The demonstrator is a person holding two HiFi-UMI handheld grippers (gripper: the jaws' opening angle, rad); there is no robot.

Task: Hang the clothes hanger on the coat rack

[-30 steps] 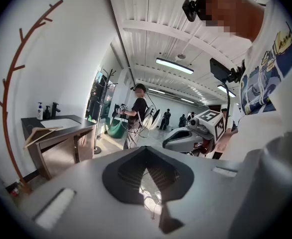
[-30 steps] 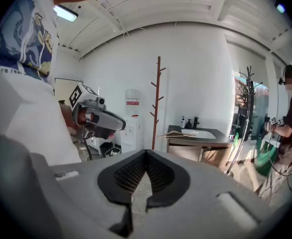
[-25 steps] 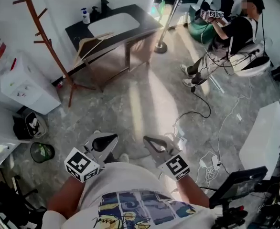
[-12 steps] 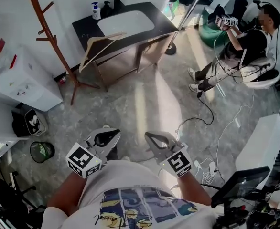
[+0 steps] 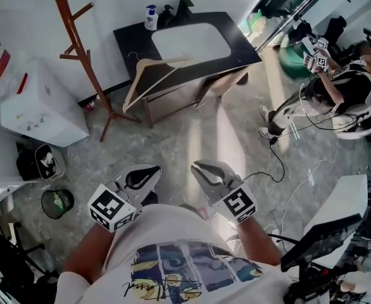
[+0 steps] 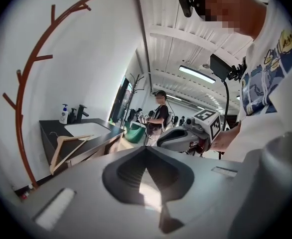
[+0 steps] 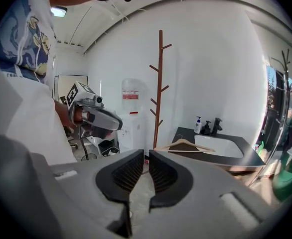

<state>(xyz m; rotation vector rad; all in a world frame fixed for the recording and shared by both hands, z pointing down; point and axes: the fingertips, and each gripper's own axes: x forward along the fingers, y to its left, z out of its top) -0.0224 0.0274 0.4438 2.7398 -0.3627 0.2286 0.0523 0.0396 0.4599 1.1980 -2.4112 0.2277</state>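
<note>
A wooden clothes hanger (image 5: 154, 75) lies tilted over the front left edge of a black sink counter (image 5: 245, 43). It also shows in the left gripper view as the hanger (image 6: 66, 148) and in the right gripper view as the hanger (image 7: 183, 144). The reddish-brown coat rack (image 5: 78, 43) stands left of the counter, bare. My left gripper (image 5: 155, 168) is held low near my body, shut and empty. My right gripper (image 5: 195, 165) is beside it, its jaws opening by a thin gap with nothing between them. Both are far from the hanger.
A white water dispenser (image 5: 37, 106) stands left of the rack, with a dark bin (image 5: 57, 202) on the floor below it. A seated person (image 5: 337, 94) is at the right. Cables (image 5: 287, 189) trail over the floor near a white table (image 5: 344, 201).
Both grippers have travelled forward with me across the floor. The counter, hanger and coat rack now sit nearer and more central in the head view.
</note>
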